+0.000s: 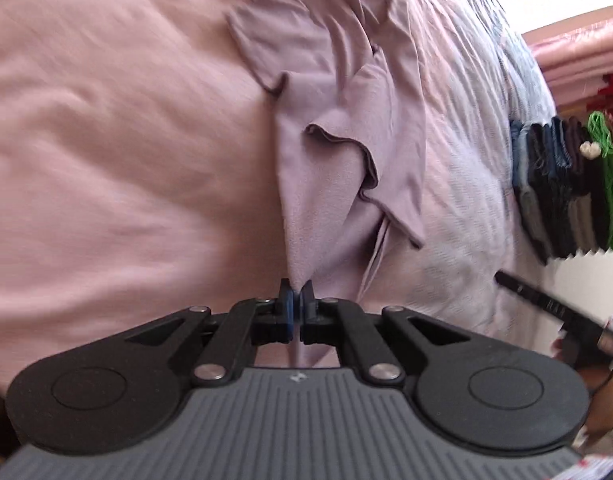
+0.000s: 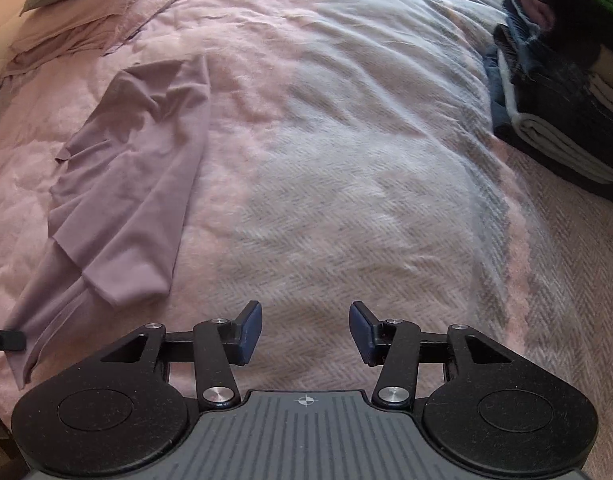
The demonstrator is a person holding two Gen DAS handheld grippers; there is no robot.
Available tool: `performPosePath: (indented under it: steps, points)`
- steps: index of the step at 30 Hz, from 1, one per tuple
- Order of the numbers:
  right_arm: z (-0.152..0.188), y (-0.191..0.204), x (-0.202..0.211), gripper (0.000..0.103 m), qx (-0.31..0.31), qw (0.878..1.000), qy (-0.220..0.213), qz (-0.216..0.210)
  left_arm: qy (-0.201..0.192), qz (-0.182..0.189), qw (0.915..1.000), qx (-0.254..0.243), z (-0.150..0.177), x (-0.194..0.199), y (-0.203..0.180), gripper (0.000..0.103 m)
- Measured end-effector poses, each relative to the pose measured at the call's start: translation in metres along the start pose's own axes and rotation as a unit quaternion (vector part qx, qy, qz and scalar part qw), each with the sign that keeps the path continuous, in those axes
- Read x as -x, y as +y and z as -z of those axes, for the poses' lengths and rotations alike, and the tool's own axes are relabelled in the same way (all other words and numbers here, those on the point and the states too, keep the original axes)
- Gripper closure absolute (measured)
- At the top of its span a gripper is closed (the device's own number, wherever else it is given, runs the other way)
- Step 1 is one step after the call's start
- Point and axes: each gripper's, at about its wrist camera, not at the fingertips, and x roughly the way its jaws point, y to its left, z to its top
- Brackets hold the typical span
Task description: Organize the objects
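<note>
A mauve garment [image 1: 330,120] lies crumpled on the pink bedspread [image 1: 106,140]. My left gripper [image 1: 297,294] is shut on an edge of this garment, with cloth pinched between the blue pads. In the right wrist view the same garment [image 2: 126,168] lies stretched out at the left on the bedspread [image 2: 326,140], and the tip of the left gripper [image 2: 4,340] shows at its lower end. My right gripper [image 2: 305,328] is open and empty, hovering over bare bedspread to the right of the garment.
A stack of folded dark and grey clothes [image 2: 558,92] sits at the right edge of the bed, also in the left wrist view [image 1: 562,188]. Something green [image 1: 606,152] hangs beside it. Pillows [image 2: 86,4] lie at the far left.
</note>
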Motion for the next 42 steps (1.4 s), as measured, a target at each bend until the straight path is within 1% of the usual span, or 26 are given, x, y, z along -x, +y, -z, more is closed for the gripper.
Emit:
performPosePath:
  steps: [2, 4, 7, 8, 9, 11, 12, 13, 15, 18, 20, 21, 22, 23, 24, 26, 28, 30, 31, 32, 33, 35, 36, 38, 40, 42]
  points:
    - [-0.005, 0.03, 0.001, 0.057, 0.043, 0.998, -0.011, -0.034, 0.005, -0.024, 0.9997, -0.006, 0.007, 0.016, 0.014, 0.103]
    - [-0.009, 0.068, -0.003, 0.057, 0.097, 0.992, -0.02, -0.072, 0.006, -0.05, 0.9987, -0.009, 0.014, 0.017, 0.024, 0.103]
    - [-0.01, 0.121, -0.019, 0.057, 0.179, 0.978, -0.026, -0.105, -0.001, -0.039, 0.999, 0.022, 0.016, 0.011, 0.049, 0.101]
    - [-0.01, 0.136, -0.024, 0.057, 0.204, 0.972, -0.029, -0.112, -0.008, -0.044, 0.9983, 0.039, 0.016, 0.007, 0.056, 0.1]
    - [-0.009, 0.148, -0.029, 0.057, 0.222, 0.967, -0.033, -0.118, -0.017, -0.038, 0.9977, 0.053, 0.017, 0.005, 0.065, 0.098]
    - [-0.006, 0.175, -0.039, 0.057, 0.272, 0.952, -0.036, -0.133, -0.032, -0.034, 0.9956, 0.081, 0.019, 0.001, 0.078, 0.092]
    - [-0.004, 0.187, -0.044, 0.057, 0.298, 0.944, -0.042, -0.138, -0.034, -0.022, 0.9953, 0.088, 0.022, 0.001, 0.084, 0.09]
    - [-0.002, 0.198, -0.048, 0.057, 0.321, 0.935, -0.046, -0.144, -0.035, -0.016, 0.9953, 0.089, 0.024, -0.002, 0.083, 0.086]
    - [0.001, 0.219, -0.059, 0.057, 0.363, 0.917, -0.052, -0.155, -0.034, -0.017, 0.996, 0.081, 0.028, -0.006, 0.08, 0.086]
    - [0.009, 0.246, -0.077, 0.057, 0.405, 0.901, -0.065, -0.141, -0.042, -0.018, 0.9952, 0.086, 0.033, -0.01, 0.08, 0.086]
    - [0.013, 0.257, -0.094, 0.058, 0.422, 0.897, -0.069, -0.108, -0.046, -0.014, 0.9937, 0.101, 0.031, -0.013, 0.083, 0.087]
    - [0.013, 0.257, -0.101, 0.059, 0.424, 0.899, -0.066, -0.087, -0.048, -0.011, 0.9929, 0.108, 0.03, -0.014, 0.085, 0.087]
    - [0.011, 0.253, -0.103, 0.083, 0.411, 0.905, -0.07, -0.087, -0.051, -0.009, 0.9923, 0.113, 0.029, -0.015, 0.086, 0.087]
    - [0.006, 0.245, -0.101, 0.103, 0.384, 0.915, -0.071, -0.097, -0.052, -0.007, 0.9919, 0.116, 0.029, -0.016, 0.086, 0.087]
    - [-0.001, 0.229, -0.094, 0.103, 0.34, 0.932, -0.076, -0.103, -0.052, -0.005, 0.992, 0.115, 0.028, -0.017, 0.085, 0.086]
    - [-0.018, 0.195, -0.08, 0.103, 0.256, 0.956, -0.078, -0.123, -0.051, 0.004, 0.9926, 0.11, 0.029, -0.018, 0.083, 0.084]
    - [-0.028, 0.16, -0.068, 0.103, 0.172, 0.974, -0.077, -0.128, -0.042, 0.014, 0.9934, 0.106, 0.03, -0.024, 0.08, 0.084]
    - [-0.036, 0.119, -0.057, 0.103, 0.081, 0.985, -0.071, -0.133, -0.032, 0.017, 0.9948, 0.096, 0.029, -0.03, 0.076, 0.084]
    - [-0.038, 0.099, -0.051, 0.103, 0.038, 0.988, -0.069, -0.133, -0.026, 0.018, 0.9955, 0.089, 0.027, -0.032, 0.074, 0.092]
    - [-0.042, 0.077, -0.041, 0.103, -0.011, 0.989, -0.067, -0.135, -0.019, 0.023, 0.996, 0.084, 0.026, -0.032, 0.073, 0.103]
    - [-0.043, 0.059, -0.031, 0.103, -0.048, 0.987, -0.07, -0.136, -0.014, 0.031, 0.9959, 0.084, 0.023, -0.027, 0.071, 0.103]
    - [-0.049, 0.022, -0.003, 0.103, -0.122, 0.977, -0.084, -0.153, -0.034, 0.064, 0.993, 0.093, 0.015, -0.001, 0.067, 0.103]
    - [-0.054, 0.007, 0.012, 0.103, -0.153, 0.969, -0.097, -0.166, -0.053, 0.078, 0.991, 0.095, 0.007, 0.019, 0.063, 0.103]
    - [-0.071, -0.014, 0.042, 0.103, -0.206, 0.948, -0.133, -0.2, -0.097, 0.106, 0.985, 0.095, -0.017, 0.063, 0.054, 0.103]
    - [-0.095, -0.022, 0.066, 0.103, -0.234, 0.93, -0.176, -0.222, -0.149, 0.135, 0.9765, 0.077, -0.055, 0.107, 0.038, 0.103]
    - [-0.134, -0.027, 0.086, 0.103, -0.25, 0.91, -0.224, -0.244, -0.2, 0.142, 0.9688, 0.033, -0.101, 0.146, 0.017, 0.103]
